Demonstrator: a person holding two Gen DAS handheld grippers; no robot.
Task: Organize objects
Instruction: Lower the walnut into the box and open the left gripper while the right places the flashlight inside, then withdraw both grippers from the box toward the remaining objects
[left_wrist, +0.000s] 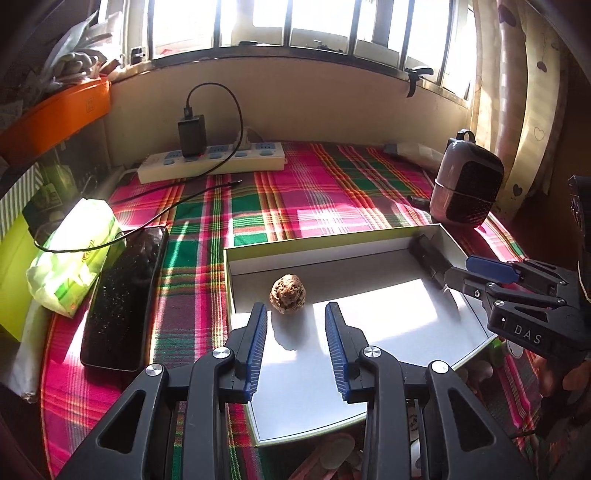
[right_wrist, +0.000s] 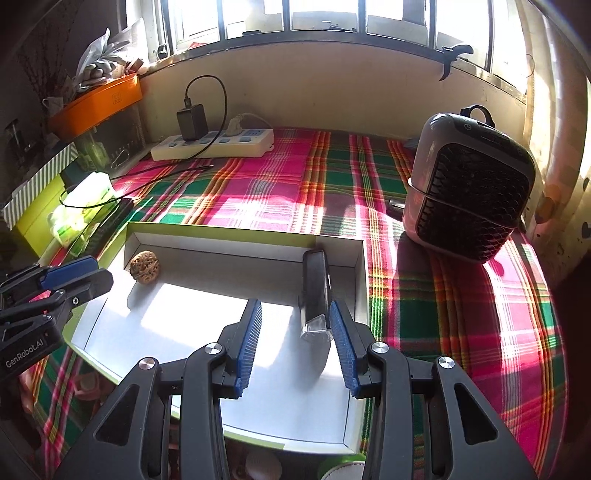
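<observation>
A shallow white box (left_wrist: 388, 317) with a green rim lies on the plaid cloth; it also shows in the right wrist view (right_wrist: 192, 317). A brown walnut (left_wrist: 288, 294) sits in its far left corner, also in the right wrist view (right_wrist: 145, 267). A black lighter-like stick with a clear end (right_wrist: 315, 291) lies along the box's right wall, also in the left wrist view (left_wrist: 430, 260). My left gripper (left_wrist: 297, 350) is open, just behind the walnut. My right gripper (right_wrist: 295, 343) is open, its right finger beside the stick's clear end.
A small heater (right_wrist: 469, 184) stands at the right. A power strip with a charger (left_wrist: 210, 160) lies at the back. A black case (left_wrist: 123, 299) and a tissue pack (left_wrist: 74, 254) lie at the left, with a cable over them. The box overhangs the table's front edge.
</observation>
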